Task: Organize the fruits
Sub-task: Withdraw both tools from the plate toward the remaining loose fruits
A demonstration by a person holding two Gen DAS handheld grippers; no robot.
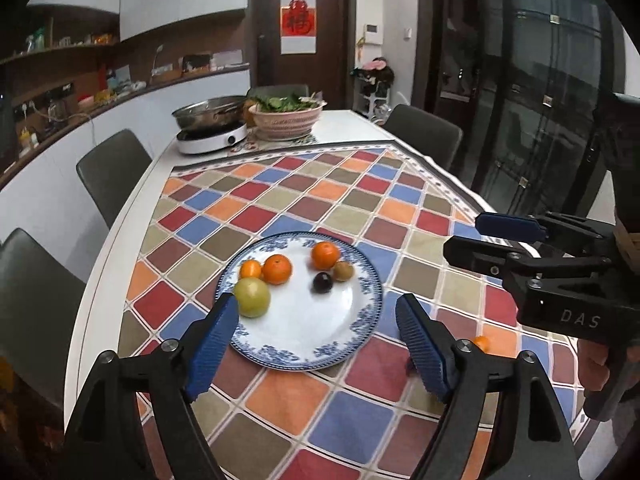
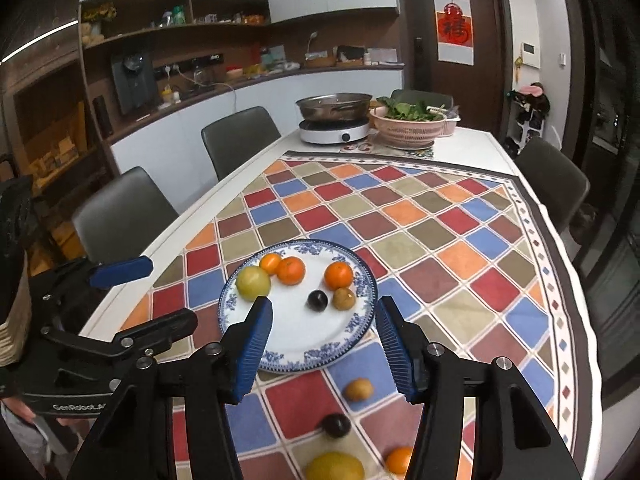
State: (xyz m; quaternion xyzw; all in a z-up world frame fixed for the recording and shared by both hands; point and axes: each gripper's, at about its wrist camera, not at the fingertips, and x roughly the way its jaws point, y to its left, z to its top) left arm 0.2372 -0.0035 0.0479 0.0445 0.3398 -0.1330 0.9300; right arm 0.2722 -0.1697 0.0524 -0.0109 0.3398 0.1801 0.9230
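We see left gripper [image 1: 316, 344] and right gripper [image 2: 324, 348] jaws released, nothing between. Nearest on tabletop [image 2: 460, 216]: four loose fruits [image 2: 359, 389]. Beyond, plate [image 2: 296, 344] carrying six fruits [image 2: 253, 282]. Far end: pan [image 2: 334, 106], basket [image 2: 408, 130].

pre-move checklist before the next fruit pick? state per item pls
1. Left gripper empty, nothing between its fingers: ok.
2. Right gripper empty: ok.
3. Plate has free room at its near side: ok.
4. Six fruits sit inside the plate rim, including the green fruit and dark plum: ok.
5. All fruit gathered: not ok. Four lie on the tablecloth: brown fruit, dark fruit, large yellow fruit, orange.
6. Whether the loose fruits sit still or roll: cannot tell.
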